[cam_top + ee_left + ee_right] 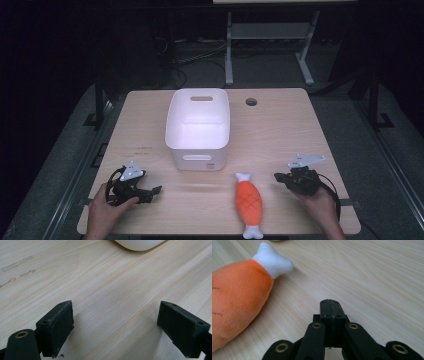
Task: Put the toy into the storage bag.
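Markings on table (pixel 17 266) illegible; bin (pixel 198 128) w/o readable label.

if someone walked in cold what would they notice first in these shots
The orange plush drumstick toy with white ends catches the eye first, lying near the front edge of the wooden table. Next comes the white bin, empty, standing at the table's middle behind the toy. A hand holds a gripper at each front corner: the left gripper with jaws wide open over bare wood, the right gripper shut beside the toy.
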Available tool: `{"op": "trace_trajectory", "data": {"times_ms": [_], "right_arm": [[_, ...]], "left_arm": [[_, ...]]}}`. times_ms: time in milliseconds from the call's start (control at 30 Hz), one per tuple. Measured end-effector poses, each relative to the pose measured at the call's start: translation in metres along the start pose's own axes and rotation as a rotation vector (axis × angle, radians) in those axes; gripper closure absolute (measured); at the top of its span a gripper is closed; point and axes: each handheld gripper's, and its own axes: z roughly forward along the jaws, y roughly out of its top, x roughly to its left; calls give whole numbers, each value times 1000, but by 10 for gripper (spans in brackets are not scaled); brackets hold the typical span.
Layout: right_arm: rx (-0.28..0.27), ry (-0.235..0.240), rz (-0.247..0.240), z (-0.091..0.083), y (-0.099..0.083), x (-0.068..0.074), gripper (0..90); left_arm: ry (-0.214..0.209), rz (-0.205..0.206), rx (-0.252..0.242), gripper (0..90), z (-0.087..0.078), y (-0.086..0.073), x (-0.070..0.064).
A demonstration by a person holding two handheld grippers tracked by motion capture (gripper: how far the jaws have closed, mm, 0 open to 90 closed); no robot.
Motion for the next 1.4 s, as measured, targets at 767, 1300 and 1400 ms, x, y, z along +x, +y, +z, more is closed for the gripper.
{"op": "trace_trajectory", "data": {"times_ms": [767,1300,1400], "right_arm": [[26,82,-61,22,22,18,898],[52,112,-92,40,36,31,899],[53,116,-103,44,39,33,899]], "left_arm": [[0,1,0,126,0,0,0],[0,1,0,126,0,0,0],[0,1,0,126,0,0,0]]}}
